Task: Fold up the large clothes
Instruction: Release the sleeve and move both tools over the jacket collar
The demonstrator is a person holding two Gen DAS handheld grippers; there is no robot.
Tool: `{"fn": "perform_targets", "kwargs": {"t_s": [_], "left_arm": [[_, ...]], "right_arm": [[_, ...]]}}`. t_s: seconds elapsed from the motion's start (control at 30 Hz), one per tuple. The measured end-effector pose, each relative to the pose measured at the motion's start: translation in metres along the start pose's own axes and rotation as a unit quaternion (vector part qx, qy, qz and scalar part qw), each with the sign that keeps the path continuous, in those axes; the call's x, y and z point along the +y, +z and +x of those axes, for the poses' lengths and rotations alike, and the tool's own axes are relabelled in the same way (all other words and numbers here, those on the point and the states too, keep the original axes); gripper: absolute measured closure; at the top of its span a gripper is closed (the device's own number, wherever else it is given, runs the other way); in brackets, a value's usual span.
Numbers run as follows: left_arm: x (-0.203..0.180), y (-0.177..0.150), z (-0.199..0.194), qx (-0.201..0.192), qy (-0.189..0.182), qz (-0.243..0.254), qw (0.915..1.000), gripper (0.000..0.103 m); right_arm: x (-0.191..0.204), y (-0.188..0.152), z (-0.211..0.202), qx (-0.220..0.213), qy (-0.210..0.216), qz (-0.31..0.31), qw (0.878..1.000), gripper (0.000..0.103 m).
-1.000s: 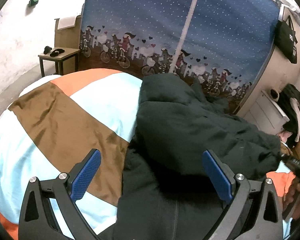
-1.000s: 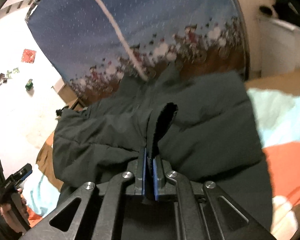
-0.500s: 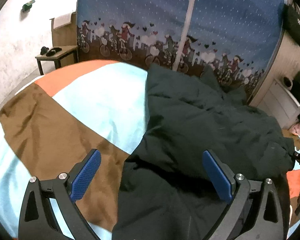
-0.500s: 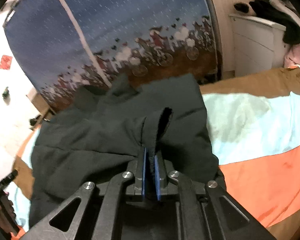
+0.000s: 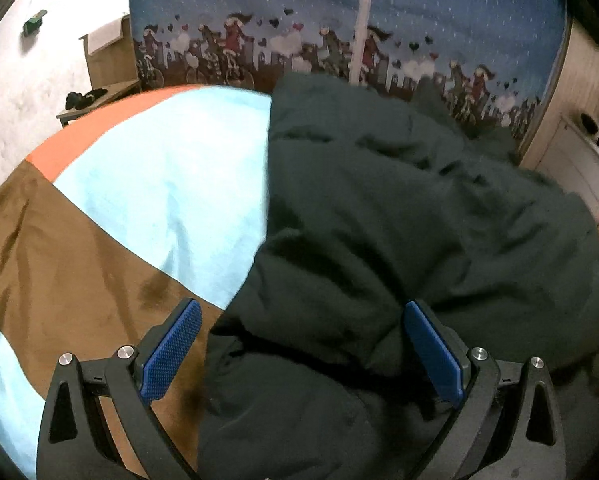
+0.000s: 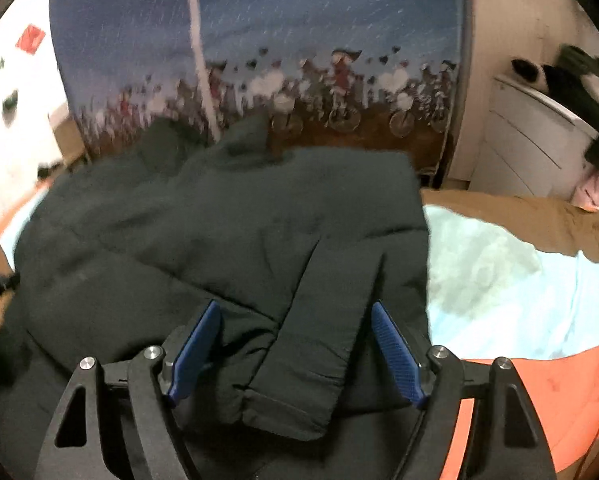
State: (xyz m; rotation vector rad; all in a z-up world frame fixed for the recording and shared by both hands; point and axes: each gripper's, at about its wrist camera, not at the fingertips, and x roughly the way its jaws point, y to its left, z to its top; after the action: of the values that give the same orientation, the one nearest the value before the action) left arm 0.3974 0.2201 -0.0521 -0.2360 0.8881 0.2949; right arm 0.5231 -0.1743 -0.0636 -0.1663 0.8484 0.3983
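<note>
A big dark padded jacket (image 5: 379, 220) lies bunched on a bed cover (image 5: 159, 184) striped in orange, light blue and brown. My left gripper (image 5: 299, 308) hangs open just above the jacket's near left edge, its blue pads wide apart and touching nothing. In the right wrist view the same jacket (image 6: 219, 232) fills the middle. My right gripper (image 6: 295, 306) has its jaws opening. A flat dark sleeve end (image 6: 319, 340) lies loose between them, and neither pad presses on it.
A blue cloth wardrobe (image 5: 339, 20) printed with cyclists stands behind the bed. A small side table (image 5: 95, 98) and a cardboard box (image 5: 107, 56) are at the back left. White drawers (image 6: 531, 144) with heaped clothes stand at the right. Bare bed cover (image 6: 499, 280) lies right of the jacket.
My right gripper was shut on an upright fold of the jacket; it has opened and the fold has dropped flat. Both grippers have sunk closer to the bed. The left stayed open.
</note>
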Motion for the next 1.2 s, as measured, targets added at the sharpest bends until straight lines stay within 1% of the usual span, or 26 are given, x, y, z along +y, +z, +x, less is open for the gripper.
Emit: {"fn": "perform_targets", "kwargs": {"t_s": [0.03,0.13,0.2,0.3,0.4,0.53,0.6,0.67,0.7,0.73,0.8,0.83,0.9,0.93,0.97,1.03,1.1,1.13,1.2], "left_arm": [[0.000,-0.001,0.005,0.006,-0.001,0.001,1.0000,0.003],[0.000,-0.006,0.017,0.013,-0.001,0.004,0.9999,0.001],[0.000,-0.009,0.021,0.010,0.000,0.009,0.9999,0.001],[-0.001,-0.014,0.024,0.002,0.001,0.012,0.9999,0.001],[0.000,-0.019,0.028,-0.005,-0.001,0.011,0.9999,0.001],[-0.001,-0.022,0.028,-0.010,0.004,0.010,0.9999,0.001],[0.000,-0.020,0.024,-0.008,0.005,0.006,0.9999,0.001],[0.003,-0.018,0.011,-0.008,0.012,-0.002,0.9999,0.001],[0.004,-0.016,0.004,-0.010,0.013,-0.002,0.9999,0.001],[0.005,-0.013,-0.007,-0.018,0.006,0.003,0.9998,0.001],[0.003,-0.003,-0.029,-0.047,-0.009,0.023,0.9986,0.001],[0.000,0.006,-0.041,-0.065,-0.011,0.038,0.9971,0.001],[-0.010,0.025,-0.054,-0.089,-0.006,0.057,0.9943,0.001],[-0.018,0.040,-0.055,-0.092,-0.005,0.065,0.9936,0.001],[-0.024,0.050,-0.053,-0.092,-0.003,0.070,0.9934,0.001],[-0.042,0.081,-0.042,-0.096,0.006,0.071,0.9929,0.001],[-0.056,0.109,-0.022,-0.084,0.003,0.059,0.9947,0.001],[-0.063,0.124,-0.010,-0.076,-0.002,0.051,0.9958,0.001],[-0.073,0.149,0.014,-0.061,-0.007,0.033,0.9976,0.001]], "right_arm": [[0.002,-0.002,0.009,0.009,-0.008,-0.007,1.000,0.026],[0.003,-0.008,0.022,0.009,-0.011,-0.018,1.000,0.022],[0.004,-0.011,0.031,0.009,-0.014,-0.027,0.999,0.019],[0.008,-0.014,0.039,0.013,-0.021,-0.041,0.999,0.017],[0.010,-0.017,0.044,0.009,-0.023,-0.051,0.998,0.016],[0.009,-0.018,0.047,0.008,-0.021,-0.048,0.999,0.016],[0.006,-0.018,0.046,0.006,-0.011,-0.043,0.999,0.015],[0.000,-0.013,0.039,0.007,0.009,-0.036,0.999,0.015],[-0.004,-0.010,0.031,0.001,0.021,-0.030,0.999,0.015],[-0.009,-0.006,0.022,-0.013,0.036,-0.021,0.999,0.015],[-0.019,0.008,0.001,-0.059,0.053,-0.005,0.997,0.015],[-0.022,0.016,-0.005,-0.072,0.059,-0.004,0.996,0.015],[-0.022,0.042,-0.005,-0.088,0.067,-0.008,0.994,0.014],[-0.020,0.058,-0.001,-0.090,0.071,-0.010,0.993,0.014],[-0.016,0.070,0.004,-0.092,0.074,-0.011,0.993,0.014],[-0.007,0.099,0.020,-0.086,0.084,-0.008,0.993,0.014],[0.005,0.132,0.049,-0.060,0.090,-0.001,0.994,0.013],[0.010,0.142,0.061,-0.049,0.088,0.004,0.995,0.013],[0.018,0.167,0.085,-0.042,0.091,0.029,0.995,0.013]]}}
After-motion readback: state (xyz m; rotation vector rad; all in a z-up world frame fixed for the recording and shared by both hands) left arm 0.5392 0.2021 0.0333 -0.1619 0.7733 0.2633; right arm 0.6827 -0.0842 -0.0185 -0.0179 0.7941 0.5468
